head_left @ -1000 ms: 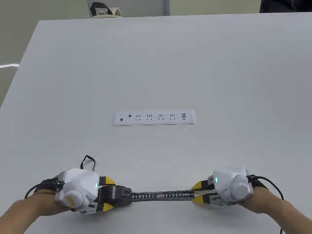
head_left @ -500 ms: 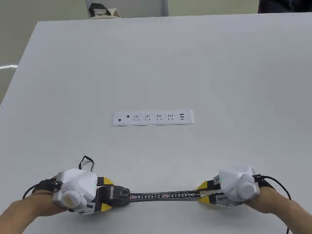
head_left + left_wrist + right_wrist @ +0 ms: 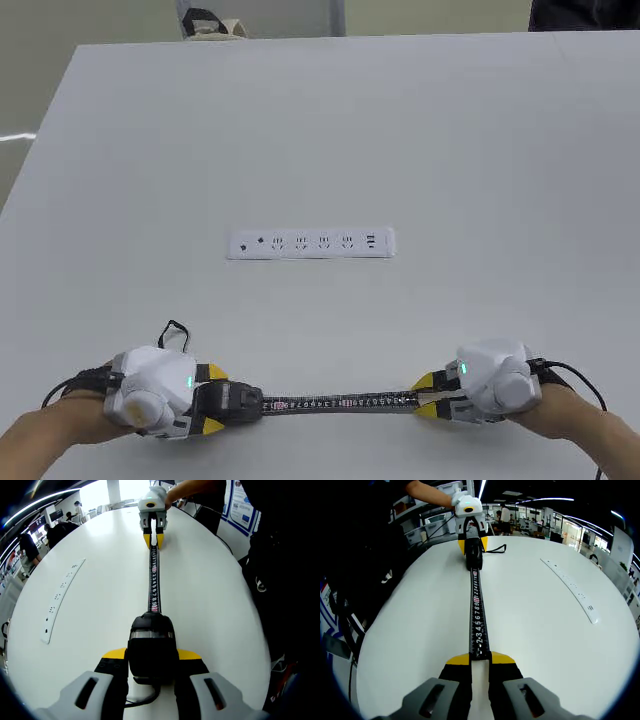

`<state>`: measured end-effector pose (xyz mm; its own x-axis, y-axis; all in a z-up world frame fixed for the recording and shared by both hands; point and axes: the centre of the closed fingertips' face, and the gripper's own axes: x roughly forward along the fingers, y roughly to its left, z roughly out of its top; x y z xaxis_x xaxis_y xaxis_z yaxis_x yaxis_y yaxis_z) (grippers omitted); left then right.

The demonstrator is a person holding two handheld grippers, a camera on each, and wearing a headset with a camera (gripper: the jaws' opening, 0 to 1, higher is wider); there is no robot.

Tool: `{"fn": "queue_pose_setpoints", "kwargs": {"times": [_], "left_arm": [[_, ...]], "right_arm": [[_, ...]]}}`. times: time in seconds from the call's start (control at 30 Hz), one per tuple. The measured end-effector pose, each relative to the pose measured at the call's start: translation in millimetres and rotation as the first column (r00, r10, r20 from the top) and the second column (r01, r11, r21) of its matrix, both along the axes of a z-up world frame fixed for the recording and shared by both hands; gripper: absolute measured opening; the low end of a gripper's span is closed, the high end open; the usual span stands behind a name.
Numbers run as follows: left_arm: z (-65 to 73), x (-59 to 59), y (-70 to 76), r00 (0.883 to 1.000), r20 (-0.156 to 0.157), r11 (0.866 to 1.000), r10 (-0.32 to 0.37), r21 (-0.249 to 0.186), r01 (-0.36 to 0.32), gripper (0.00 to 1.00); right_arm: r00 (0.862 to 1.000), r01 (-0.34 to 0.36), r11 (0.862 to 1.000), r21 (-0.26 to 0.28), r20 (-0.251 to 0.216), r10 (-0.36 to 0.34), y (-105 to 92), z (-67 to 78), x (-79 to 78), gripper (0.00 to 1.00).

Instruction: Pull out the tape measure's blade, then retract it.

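- The tape measure's black case [image 3: 232, 402] sat on the white table [image 3: 420, 140], close to the person's edge and on the left.
- Its blade [image 3: 340, 403] was out. It lay low along the table in a straight line, running from the case off to the right. The numbers on it showed.
- The left gripper [image 3: 218, 400] was squeezed on the case, one jaw on each side.
- The right gripper [image 3: 425, 395] was pinched on the far tip of the blade, with its jaws close together.
- The two grippers faced each other, well apart, with the blade stretched between them.
- So the blade's long way ran left to right, and the case lay straight to the left of the right gripper. I think more pulling would go to the right. Letting the blade back in would mean the right gripper going left along the same line, toward the case.
- A white power strip [image 3: 310, 243] lay farther back on the table. It ran the same way as the blade and was well apart from it.
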<state>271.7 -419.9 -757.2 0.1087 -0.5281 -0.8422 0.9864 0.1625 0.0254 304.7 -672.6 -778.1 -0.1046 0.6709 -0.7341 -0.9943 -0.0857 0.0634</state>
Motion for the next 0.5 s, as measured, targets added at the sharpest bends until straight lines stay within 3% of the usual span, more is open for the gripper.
{"fn": "queue_pose_setpoints", "kwargs": {"times": [0.5], "left_arm": [[-6.1,1.2,5.2,1.0,-0.002,1.0,-0.001,0.006,0.001,0.31]], "right_arm": [[1.0,0.011,1.0,-0.02,0.003,-0.011,-21.6,-0.7,4.3,0.08]]}}
